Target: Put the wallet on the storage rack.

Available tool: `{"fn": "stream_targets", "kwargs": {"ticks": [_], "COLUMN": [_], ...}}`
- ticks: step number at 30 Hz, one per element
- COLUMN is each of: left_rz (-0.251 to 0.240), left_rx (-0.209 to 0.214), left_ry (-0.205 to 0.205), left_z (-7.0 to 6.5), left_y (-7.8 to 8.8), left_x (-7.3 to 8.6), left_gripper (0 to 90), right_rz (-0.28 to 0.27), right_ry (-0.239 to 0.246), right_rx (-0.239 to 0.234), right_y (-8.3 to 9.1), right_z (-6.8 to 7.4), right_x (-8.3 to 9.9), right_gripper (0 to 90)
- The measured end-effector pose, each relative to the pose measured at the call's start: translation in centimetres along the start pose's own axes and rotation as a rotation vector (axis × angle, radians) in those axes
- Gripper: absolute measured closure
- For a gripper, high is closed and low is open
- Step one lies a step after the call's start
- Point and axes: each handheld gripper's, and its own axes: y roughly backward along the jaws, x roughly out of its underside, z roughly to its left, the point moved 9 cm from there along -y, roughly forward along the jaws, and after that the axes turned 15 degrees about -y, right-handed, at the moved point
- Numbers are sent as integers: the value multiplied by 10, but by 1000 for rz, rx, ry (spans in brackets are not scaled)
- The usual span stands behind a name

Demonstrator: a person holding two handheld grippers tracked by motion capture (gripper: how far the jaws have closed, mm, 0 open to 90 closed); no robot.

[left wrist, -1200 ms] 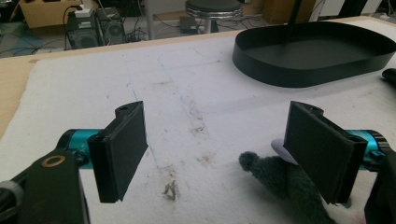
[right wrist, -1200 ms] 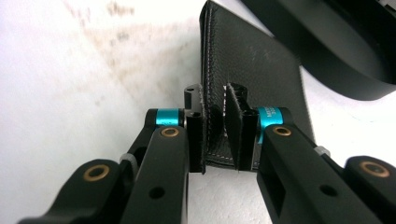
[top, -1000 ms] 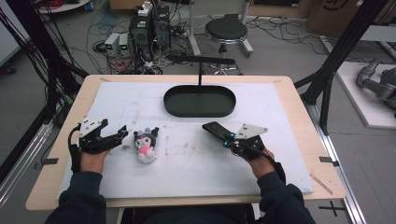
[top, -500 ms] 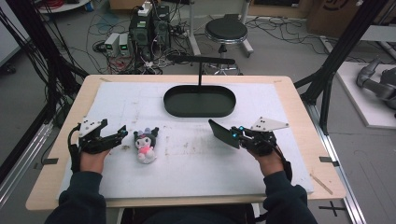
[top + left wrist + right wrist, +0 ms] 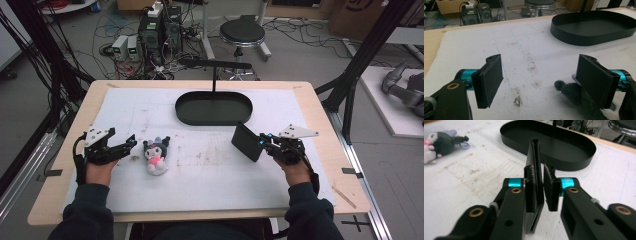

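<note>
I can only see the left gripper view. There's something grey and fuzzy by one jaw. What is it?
Observer: A small plush toy with dark ears and a pink front, lying on the white mat.
Operator: Is my other gripper holding anything?
Observer: Yes, the right gripper holds a flat black wallet, with a slight gap at one jaw.
Operator: Is the wallet lying flat?
Observer: No, it stands on edge, raised off the mat, near the black oval tray.
</note>
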Motion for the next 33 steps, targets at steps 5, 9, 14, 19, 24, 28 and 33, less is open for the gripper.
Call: {"fn": "stream_targets", "kwargs": {"ticks": [5, 9, 14, 19, 24, 28, 33], "left_rz": [1, 2, 2, 3, 7, 7, 8], "left_rx": [0, -1, 3, 3, 3, 2, -1], "left_ry": [-3, -3, -4, -6, -8, -9, -7], "left_z": [0, 0, -1, -1, -2, -2, -1], "left_y": [0, 0, -1, -1, -1, -1, -1], "left_x": [0, 0, 0, 0, 1, 1, 1], "left_gripper": [214, 214, 214, 214, 213, 214, 215], "right_rz": [20, 15, 29, 70, 75, 86, 76], "right_ry": [10, 26, 37, 51, 54, 26, 47], "right_rx": [-6, 11, 23, 42, 47, 8, -5], "right_y": [-6, -10, -17, -29, -35, -36, -31], "right_z": [2, 0, -2, -2, -1, 1, 4], "right_x": [4, 5, 8, 15, 17, 20, 17], "right_gripper": [686, 440, 298, 261, 276, 479, 786]}}
